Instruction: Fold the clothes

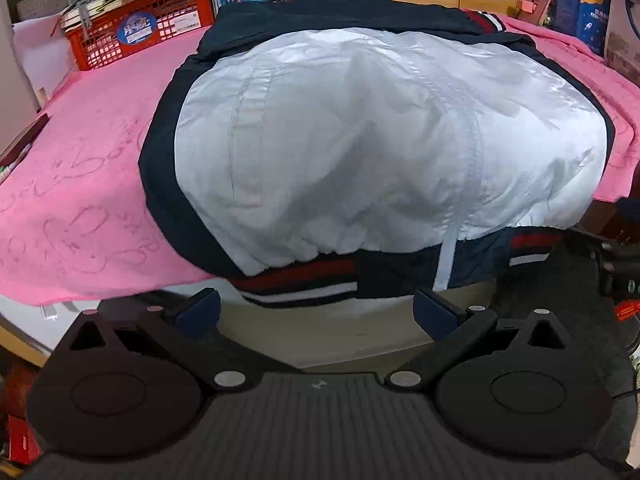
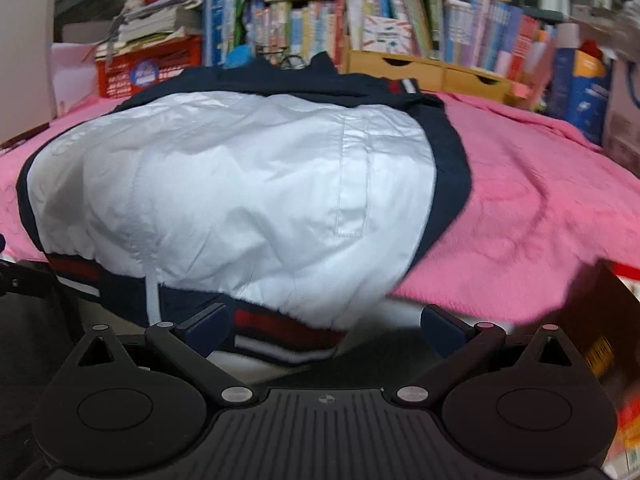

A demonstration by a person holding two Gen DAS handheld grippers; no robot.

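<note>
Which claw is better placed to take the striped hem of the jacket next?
Probably the right claw: it is open and the hem lies between its fingers. The left claw, also open, sits just below the hem, near but not around it.

a white and navy jacket (image 1: 360, 140) lies folded flat on its front, wrinkled, its red, white and navy striped hem (image 1: 304, 280) hanging over the near edge.

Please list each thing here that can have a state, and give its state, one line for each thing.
jacket: lying on the pink towel, zipped, sleeves folded in, striped hem over the table edge
pink towel: spread out under the jacket
left gripper: open, holding nothing
right gripper: open, holding nothing
wooden drawers: closed
</note>
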